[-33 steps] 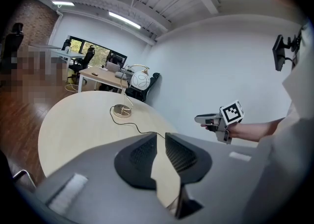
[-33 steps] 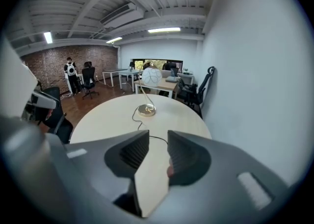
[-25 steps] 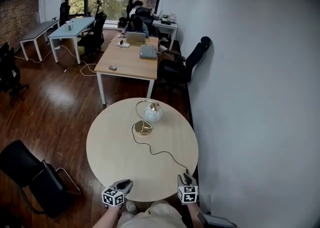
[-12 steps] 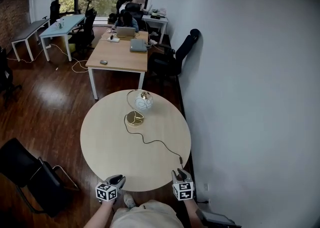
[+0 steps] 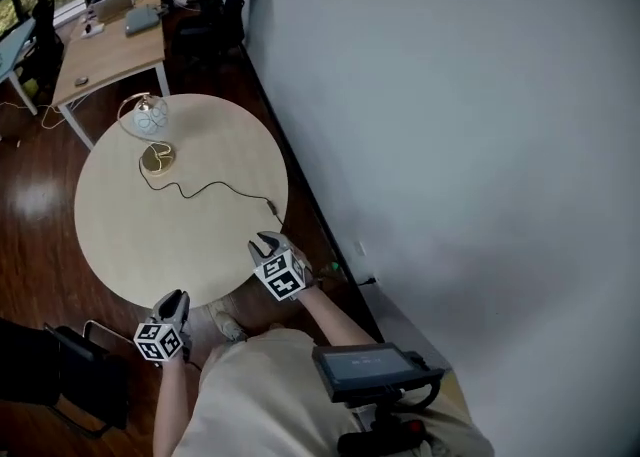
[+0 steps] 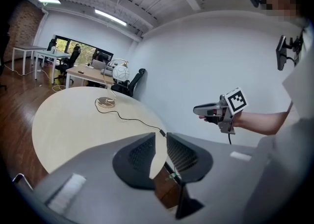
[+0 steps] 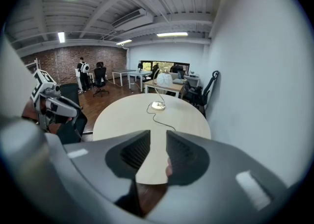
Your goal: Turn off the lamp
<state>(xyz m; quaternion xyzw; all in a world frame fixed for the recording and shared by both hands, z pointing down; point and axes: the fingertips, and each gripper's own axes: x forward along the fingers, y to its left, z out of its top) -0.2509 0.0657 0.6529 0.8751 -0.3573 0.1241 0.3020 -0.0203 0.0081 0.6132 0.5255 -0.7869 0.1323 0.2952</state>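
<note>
Left tool (image 5: pixel 176 298) jaws apart, empty, right tool (image 5: pixel 266 241) jaws just closing, nothing between

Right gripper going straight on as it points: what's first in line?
Likely the bare round table, short of the lamp cord; depth unclear. The right gripper has just been closing its jaws, nothing between them.

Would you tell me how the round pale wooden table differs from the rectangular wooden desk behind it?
The round pale wooden table has a circular top; the rectangular wooden desk has straight edges and corners. The table bears a white globe lamp; the desk bears a grey object. Both tops are light wood.
</note>
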